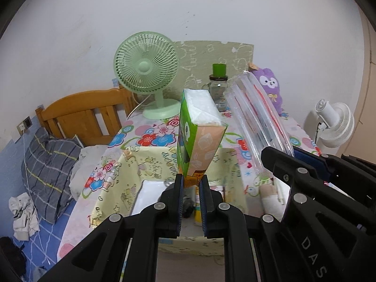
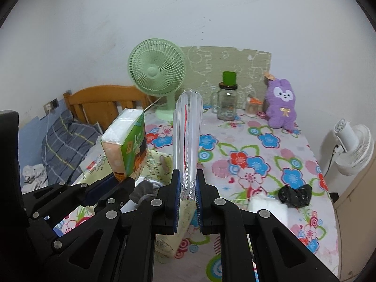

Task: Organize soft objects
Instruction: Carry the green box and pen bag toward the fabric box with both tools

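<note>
Grippers first: your left gripper (image 1: pixel 190 183) is clamped on the lower end of a green-and-orange plastic-wrapped pack of white tissues (image 1: pixel 198 131), which stands up from the jaws and tilts slightly. Your right gripper (image 2: pixel 187 183) is clamped on the bottom edge of a clear inflated air-cushion packaging sleeve with a red stripe inside (image 2: pixel 187 129), which rises upright between its blue-lined jaws. From the left wrist view you see that sleeve (image 1: pixel 258 117) just to the right of the tissue pack, with the right gripper below it at the frame's right side. From the right wrist view the tissue pack (image 2: pixel 125 141) sits to the left of the sleeve, close but apart from it.

Both held things hang above a table covered in a flowered cloth of blue, red and pink blossoms (image 2: pixel 270 155). Under your left gripper lies a pale yellow open fabric box printed with cartoon figures (image 1: pixel 145 162), with a few small things inside that you cannot make out clearly. At the table's back stand a mint-green desk fan (image 1: pixel 146 70), a glass jar with a green cap (image 2: pixel 228 96) and a purple plush rabbit (image 2: pixel 282 103). Near the right edge lie a black crumpled soft item (image 2: pixel 295 195) and, just beside it, a white soft pack (image 2: pixel 268 205).
</note>
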`<state>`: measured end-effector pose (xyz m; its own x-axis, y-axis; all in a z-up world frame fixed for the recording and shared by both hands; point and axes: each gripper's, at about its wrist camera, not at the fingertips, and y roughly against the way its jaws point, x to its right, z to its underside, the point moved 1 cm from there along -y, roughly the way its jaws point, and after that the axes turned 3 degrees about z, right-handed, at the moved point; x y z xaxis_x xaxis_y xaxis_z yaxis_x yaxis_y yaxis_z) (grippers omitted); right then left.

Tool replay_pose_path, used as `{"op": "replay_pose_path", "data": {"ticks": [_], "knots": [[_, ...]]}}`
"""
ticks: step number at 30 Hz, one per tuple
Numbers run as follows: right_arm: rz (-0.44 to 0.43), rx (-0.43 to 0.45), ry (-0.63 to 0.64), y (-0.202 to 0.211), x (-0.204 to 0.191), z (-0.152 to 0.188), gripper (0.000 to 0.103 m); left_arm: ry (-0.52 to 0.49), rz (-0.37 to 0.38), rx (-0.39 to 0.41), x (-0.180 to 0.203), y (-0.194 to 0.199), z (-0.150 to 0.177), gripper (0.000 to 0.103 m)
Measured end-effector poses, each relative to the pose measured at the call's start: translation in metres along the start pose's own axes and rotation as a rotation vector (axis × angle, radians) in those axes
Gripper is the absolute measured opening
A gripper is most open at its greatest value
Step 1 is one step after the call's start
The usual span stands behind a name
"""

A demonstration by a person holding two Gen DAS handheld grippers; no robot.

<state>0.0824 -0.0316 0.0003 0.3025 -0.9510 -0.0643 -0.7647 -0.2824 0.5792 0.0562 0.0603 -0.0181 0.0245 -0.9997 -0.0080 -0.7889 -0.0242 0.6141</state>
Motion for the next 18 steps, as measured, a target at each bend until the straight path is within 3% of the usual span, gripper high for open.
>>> {"op": "replay_pose_path", "data": {"ticks": [18], "knots": [[-0.086,-0.079,0.089,-0.047,-0.047,-0.001,0.014,0.056,-0.074,-0.079,-0.047,-0.03,0.013,0.011]]}}
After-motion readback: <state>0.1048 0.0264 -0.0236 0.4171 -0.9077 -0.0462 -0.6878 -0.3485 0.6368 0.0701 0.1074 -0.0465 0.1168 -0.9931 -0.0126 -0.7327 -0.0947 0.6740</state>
